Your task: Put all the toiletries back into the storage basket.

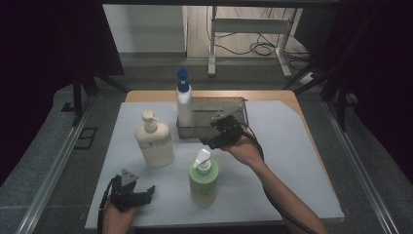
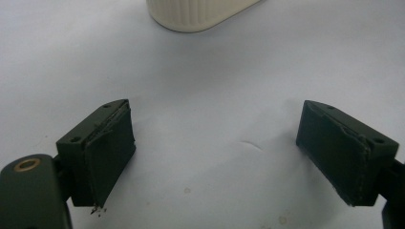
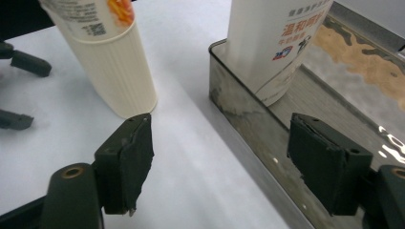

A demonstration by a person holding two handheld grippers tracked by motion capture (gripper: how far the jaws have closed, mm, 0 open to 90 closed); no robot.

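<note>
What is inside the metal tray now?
Inside the metal tray one white bottle with a blue cap stands upright at its left end. The right gripper covers part of the tray's floor.

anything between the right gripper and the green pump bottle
Nothing visible. The right gripper, jaws open and empty, sits by the metal tray; the green pump bottle stands just toward the person from it, with bare white board between them.

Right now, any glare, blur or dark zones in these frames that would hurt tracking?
High view: dim, both sides nearly black, white mat evenly lit. Right gripper view: mottled reflections on the metal tray wall; bottle label sharp. Left gripper view: sharp jaws, soft shadows, cream bottle cropped at top.
</note>
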